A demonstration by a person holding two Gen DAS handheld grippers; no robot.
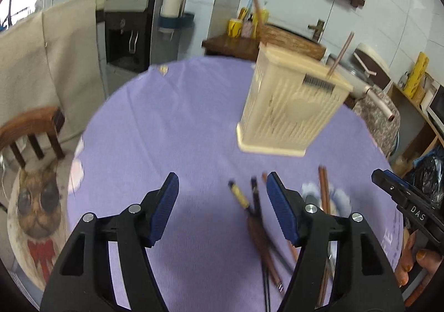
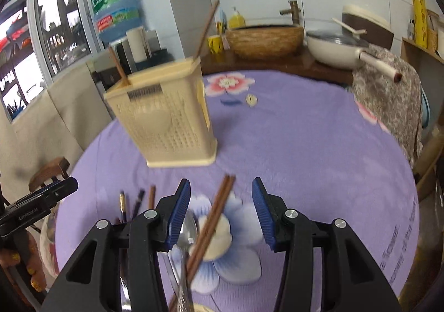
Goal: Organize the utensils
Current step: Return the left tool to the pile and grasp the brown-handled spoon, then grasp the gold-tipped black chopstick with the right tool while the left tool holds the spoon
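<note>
Both grippers over the utensils, jaws spread, nothing pinched.
Left gripper [image 1: 222, 201]: dark chopsticks [image 1: 256, 217] lie between its fingers. Right gripper [image 2: 221, 205]: brown chopsticks [image 2: 213, 217] and spoon [image 2: 187, 231] between fingers; utensil holder [image 2: 169, 117] beyond the fingertips.

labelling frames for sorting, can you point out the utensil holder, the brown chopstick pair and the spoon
utensil holder [image 2: 169, 128]: right wrist view, front slatted wall
brown chopstick pair [image 2: 215, 217]: right wrist view, mid-shaft
spoon [image 2: 188, 231]: right wrist view, bowl

Left gripper [image 1: 222, 201]: black plastic frame with triangular cut-outs, silver screw heads behind each finger, ribbed blue pads [image 1: 166, 209]. Right gripper [image 2: 221, 210]: same build; white "DAS" lettering on its body. Hands: yellow-painted fingernails [image 2: 33, 278].
</note>
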